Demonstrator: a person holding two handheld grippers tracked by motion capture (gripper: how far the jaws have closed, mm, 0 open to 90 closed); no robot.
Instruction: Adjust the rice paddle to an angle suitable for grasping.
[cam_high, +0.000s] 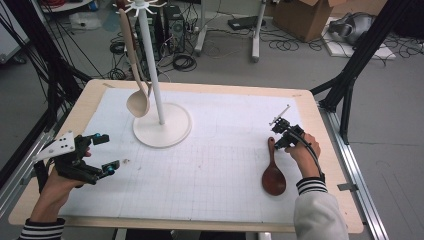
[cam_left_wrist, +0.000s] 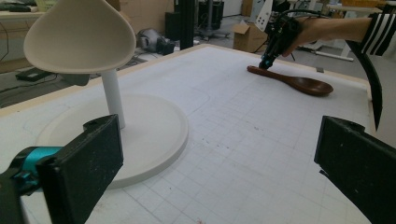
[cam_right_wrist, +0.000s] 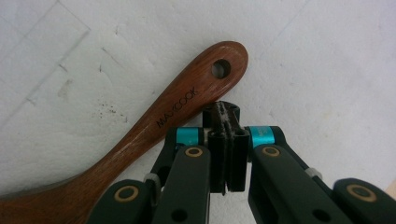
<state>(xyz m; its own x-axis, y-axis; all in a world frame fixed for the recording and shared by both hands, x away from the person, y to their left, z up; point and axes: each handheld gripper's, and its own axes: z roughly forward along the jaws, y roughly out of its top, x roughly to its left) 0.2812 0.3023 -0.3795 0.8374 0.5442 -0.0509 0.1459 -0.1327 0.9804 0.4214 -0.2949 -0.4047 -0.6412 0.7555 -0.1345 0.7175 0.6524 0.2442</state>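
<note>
Right gripper (cam_right_wrist: 226, 140) closed — tips beside brown spoon (cam_right_wrist: 154, 135) handle.

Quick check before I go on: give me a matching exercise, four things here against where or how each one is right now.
1. beige ladle
2. brown wooden spoon
3. left gripper
4. right gripper

a. jaws pressed together beside the handle
b. hanging on the white stand
c. jaws wide apart, nothing between
d. lying flat on the mat

Pairs: 1-b, 2-d, 3-c, 4-a
</note>
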